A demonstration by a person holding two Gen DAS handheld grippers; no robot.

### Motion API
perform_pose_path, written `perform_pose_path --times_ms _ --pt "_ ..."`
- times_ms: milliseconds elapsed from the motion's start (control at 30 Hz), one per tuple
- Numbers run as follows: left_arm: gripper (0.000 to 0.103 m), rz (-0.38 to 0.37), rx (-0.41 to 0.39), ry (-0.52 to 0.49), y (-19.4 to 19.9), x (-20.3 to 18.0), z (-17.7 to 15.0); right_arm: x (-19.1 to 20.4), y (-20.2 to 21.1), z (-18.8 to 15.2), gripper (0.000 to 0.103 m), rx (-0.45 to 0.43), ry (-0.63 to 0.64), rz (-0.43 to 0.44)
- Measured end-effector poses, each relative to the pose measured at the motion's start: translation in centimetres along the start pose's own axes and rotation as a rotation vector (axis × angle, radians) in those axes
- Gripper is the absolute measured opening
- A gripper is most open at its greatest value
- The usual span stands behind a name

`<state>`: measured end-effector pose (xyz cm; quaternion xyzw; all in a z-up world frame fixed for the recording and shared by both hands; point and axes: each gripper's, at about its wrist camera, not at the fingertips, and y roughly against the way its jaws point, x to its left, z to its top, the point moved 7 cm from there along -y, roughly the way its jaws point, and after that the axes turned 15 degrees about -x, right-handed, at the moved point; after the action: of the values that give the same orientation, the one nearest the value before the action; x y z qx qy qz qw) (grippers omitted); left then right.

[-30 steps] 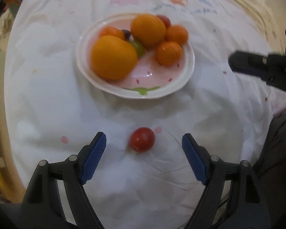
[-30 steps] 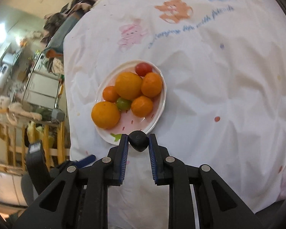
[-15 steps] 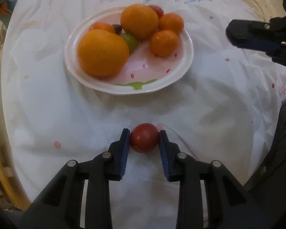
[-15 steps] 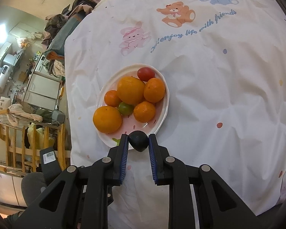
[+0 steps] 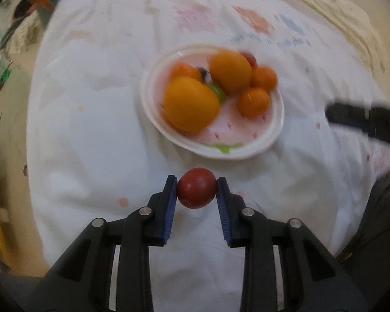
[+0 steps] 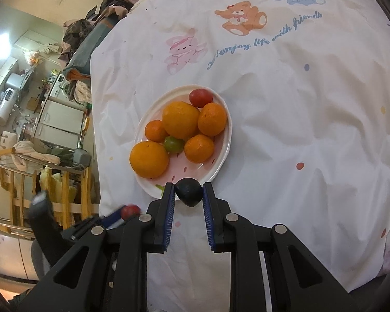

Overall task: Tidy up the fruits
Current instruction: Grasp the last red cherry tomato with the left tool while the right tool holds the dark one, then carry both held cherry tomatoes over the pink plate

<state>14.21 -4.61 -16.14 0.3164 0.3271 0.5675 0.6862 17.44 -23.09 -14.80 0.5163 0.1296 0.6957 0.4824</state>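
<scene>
My left gripper (image 5: 197, 191) is shut on a red tomato (image 5: 197, 192) and holds it above the cloth, just in front of the white plate (image 5: 260, 148). The plate holds two large oranges (image 5: 191, 104), several small tangerines (image 5: 253, 102), a green fruit (image 5: 218, 91) and a red tomato (image 5: 249, 57). My right gripper (image 6: 188, 192) is shut on a small dark fruit (image 6: 189, 192) above the plate's near rim (image 6: 227, 140). The left gripper with its tomato also shows in the right wrist view (image 6: 129, 211) at the lower left.
The table is covered by a white cloth (image 6: 299, 104) printed with cartoon animals and blue writing. Its left edge (image 6: 96, 130) drops to a cluttered room with wooden chairs (image 6: 18, 182). The right gripper shows in the left wrist view (image 5: 364, 117) at the right.
My left gripper closed on the red tomato and lifted it off the cloth, and the view pulled back from the plate. My right gripper still holds the dark fruit.
</scene>
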Motion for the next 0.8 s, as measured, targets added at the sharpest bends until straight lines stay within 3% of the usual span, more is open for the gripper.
perform_pose_path --times_ms 167,367,800 --pt "0.026 0.020 -0.074 0.092 1.6 1.7 2.6 0.7 0.9 0.8 0.023 -0.041 -0.009 0.047" --pt "0.026 0.012 -0.139 0.115 2.5 2.7 5.7 1.6 1.1 2.6 0.023 -0.067 -0.063 0.138" --pt "0.027 -0.034 -0.119 0.044 -1.7 0.5 10.2 1.9 -4.6 4.8 0.023 0.012 -0.043 0.118"
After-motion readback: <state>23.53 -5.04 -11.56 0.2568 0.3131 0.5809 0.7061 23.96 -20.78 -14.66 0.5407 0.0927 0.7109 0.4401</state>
